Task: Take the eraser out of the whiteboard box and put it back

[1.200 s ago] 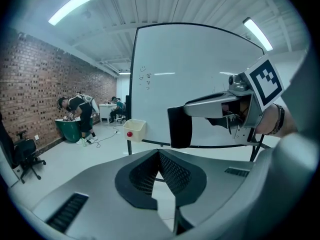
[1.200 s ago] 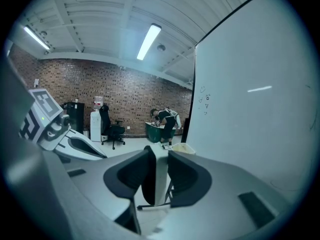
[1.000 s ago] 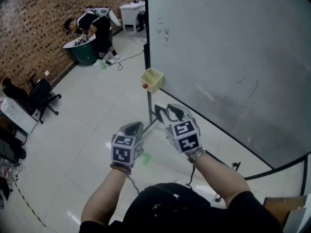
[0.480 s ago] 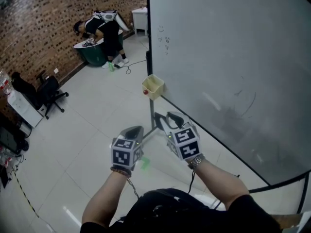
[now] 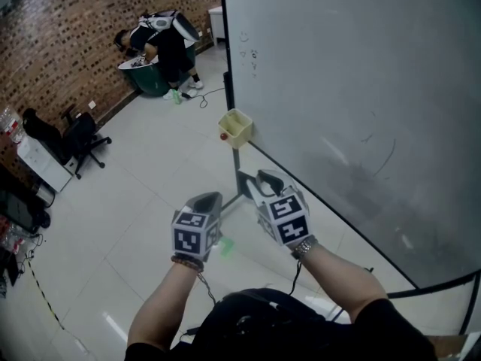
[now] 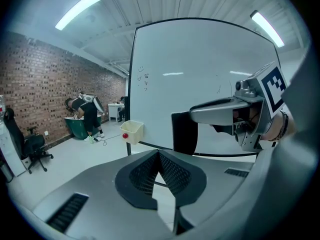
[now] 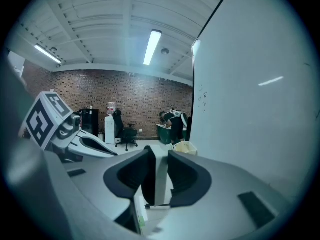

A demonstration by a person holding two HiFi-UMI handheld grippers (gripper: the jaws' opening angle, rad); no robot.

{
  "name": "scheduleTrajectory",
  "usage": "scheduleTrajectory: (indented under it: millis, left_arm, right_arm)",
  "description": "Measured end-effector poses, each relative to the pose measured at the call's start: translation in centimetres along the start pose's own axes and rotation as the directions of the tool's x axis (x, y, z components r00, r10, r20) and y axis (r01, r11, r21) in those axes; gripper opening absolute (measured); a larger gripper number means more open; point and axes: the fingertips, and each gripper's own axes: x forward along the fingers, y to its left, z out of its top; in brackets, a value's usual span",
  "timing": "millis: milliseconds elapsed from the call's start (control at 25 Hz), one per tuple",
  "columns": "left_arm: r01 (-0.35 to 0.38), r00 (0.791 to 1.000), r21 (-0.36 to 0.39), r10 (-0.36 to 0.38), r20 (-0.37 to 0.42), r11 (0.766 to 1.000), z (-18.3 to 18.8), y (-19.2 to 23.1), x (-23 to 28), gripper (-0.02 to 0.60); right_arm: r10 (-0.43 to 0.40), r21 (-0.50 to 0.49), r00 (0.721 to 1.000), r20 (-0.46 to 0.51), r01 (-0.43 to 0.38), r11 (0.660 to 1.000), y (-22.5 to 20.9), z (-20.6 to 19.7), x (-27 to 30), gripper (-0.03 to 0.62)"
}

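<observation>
Head view: left tool [image 5: 207,200] and right tool [image 5: 259,180] side by side, near yellow box [image 5: 235,126] but apart from it. Box hangs at whiteboard [image 5: 361,89] edge. Eraser can't be made out.
Left gripper view: left tool pressed together, empty; box beyond.
Right gripper view: right tool spread, nothing between; box ahead.

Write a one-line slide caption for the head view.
Left gripper shut, right gripper open, both short of the yellow box on the whiteboard.
</observation>
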Motion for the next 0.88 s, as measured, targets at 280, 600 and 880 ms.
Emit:
scheduleTrajectory:
  millis: [280, 600, 880]
  left_arm:
    - [-0.005, 1.0, -0.001, 0.005, -0.002, 1.0, 0.1, -0.2, 0.0, 0.0]
    - [-0.003, 1.0, 0.011, 0.003, -0.012, 1.0, 0.1, -0.4, 0.2, 0.0]
    - [0.019, 1.0, 0.064, -0.02, 0.012, 0.998, 1.2, -0.8, 0.2, 0.001]
  right_arm:
    - [0.008, -0.002, 1.0, 0.002, -0.008, 1.0, 0.0, 0.0, -0.1, 0.148]
    - [0.005, -0.005, 1.0, -0.006, -0.005, 1.0, -0.3, -0.3, -0.3, 0.149]
    - [0.017, 0.003, 1.0, -0.003, -0.017, 1.0, -1.0, -0.8, -0.6, 0.149]
